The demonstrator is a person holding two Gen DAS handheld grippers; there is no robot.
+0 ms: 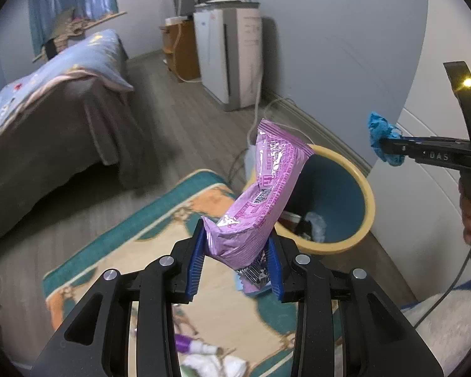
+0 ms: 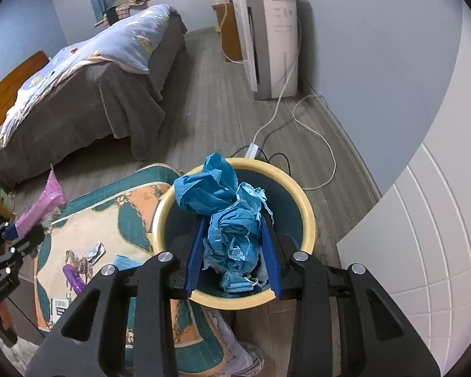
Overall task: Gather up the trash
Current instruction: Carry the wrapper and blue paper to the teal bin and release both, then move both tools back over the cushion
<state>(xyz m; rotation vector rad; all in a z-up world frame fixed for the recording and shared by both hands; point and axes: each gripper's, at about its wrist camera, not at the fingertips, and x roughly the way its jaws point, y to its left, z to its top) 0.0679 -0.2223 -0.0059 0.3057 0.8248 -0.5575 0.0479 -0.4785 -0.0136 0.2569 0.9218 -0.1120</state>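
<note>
Bin: mouth stood open, partly screened by blue crumpled paper hanging over it. White door close on one side; rug touching the other. Cables on floor behind.

The letters "DAS" stand in raised type on the side of the right gripper. The pink wrapper carries a QR code and a barcode, but its print is too small to read.
</note>
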